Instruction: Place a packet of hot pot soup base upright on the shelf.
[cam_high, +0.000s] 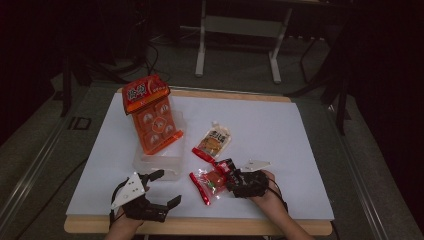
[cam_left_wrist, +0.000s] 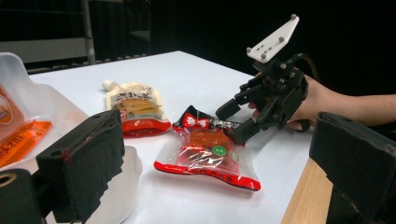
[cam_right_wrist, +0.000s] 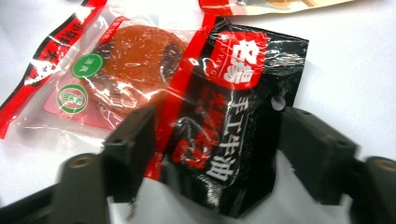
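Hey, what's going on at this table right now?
A person is working with a gripper in each hand. The right gripper has its jaws around the black end of a red snack packet lying on the white table; whether they pinch it yet is unclear. The left gripper hangs open near a clear tub holding an orange pack. A yellow pouch lies behind.

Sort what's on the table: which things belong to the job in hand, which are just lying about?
In the job:
- red-and-black snack packet, between the jaws of the right hand-held gripper

Lying about:
- beige pouch
- orange multipack leaning in the clear plastic tub
- left hand-held gripper, jaws apart, holding nothing
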